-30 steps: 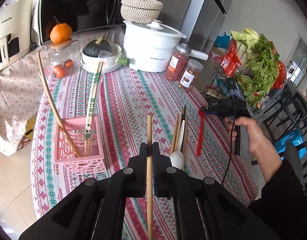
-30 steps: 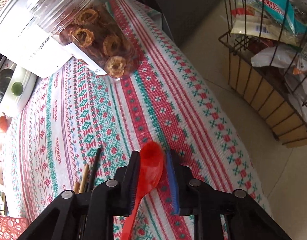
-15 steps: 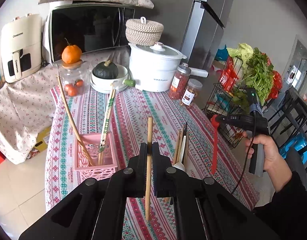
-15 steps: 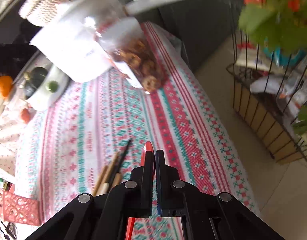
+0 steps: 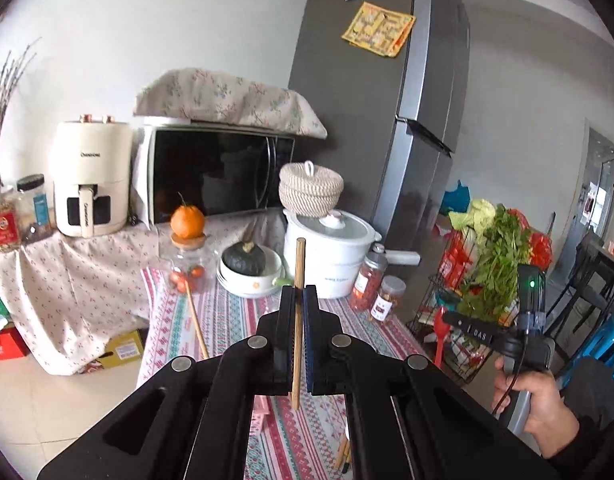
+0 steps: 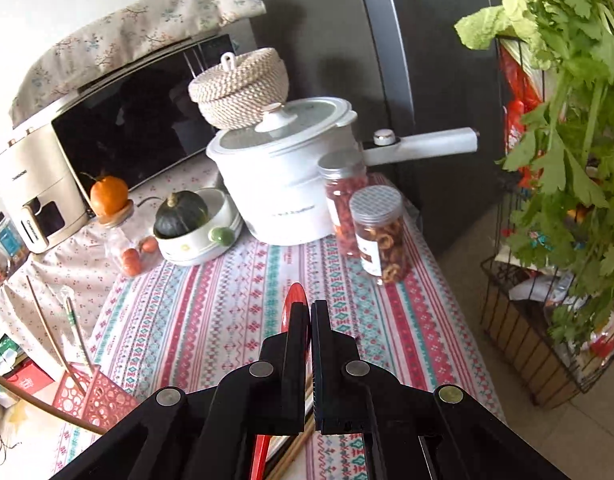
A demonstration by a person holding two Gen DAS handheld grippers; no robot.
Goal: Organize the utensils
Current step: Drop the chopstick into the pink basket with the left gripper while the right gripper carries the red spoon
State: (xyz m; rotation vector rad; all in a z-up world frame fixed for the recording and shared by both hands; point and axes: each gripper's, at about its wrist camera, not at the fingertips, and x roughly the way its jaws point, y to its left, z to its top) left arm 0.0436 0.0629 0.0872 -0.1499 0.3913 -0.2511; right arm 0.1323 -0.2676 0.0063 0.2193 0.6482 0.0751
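**Wooden chopstick and red spoon both clamped, raised over the table**

Left wrist view: the left gripper (image 5: 298, 300) points slightly downward, jaws closed narrow on a wooden chopstick (image 5: 297, 320) that stands near upright between the pads, its ends projecting above and below them. Beyond lies the striped tablecloth (image 5: 235, 320). At the table's far edge sit a white pot (image 5: 331, 256), two jars (image 5: 373, 284) near the far right corner, and a dark squash in a white bowl (image 5: 247, 268). A pink basket (image 5: 263, 404) shows partly behind the gripper. At right, a hand (image 5: 535, 404) grips the right gripper's handle; a red spoon (image 5: 439, 336) hangs from its tip. A grey refrigerator (image 5: 371, 120) stands behind.

Right wrist view: the right gripper (image 6: 309, 308) tilts downward, jaws pressed on the red spoon, whose bowl rises above the pads and handle runs below. The basket sits at the table's near left edge, holding long sticks. A wire rack with greens (image 6: 567, 160) stands off the right edge.
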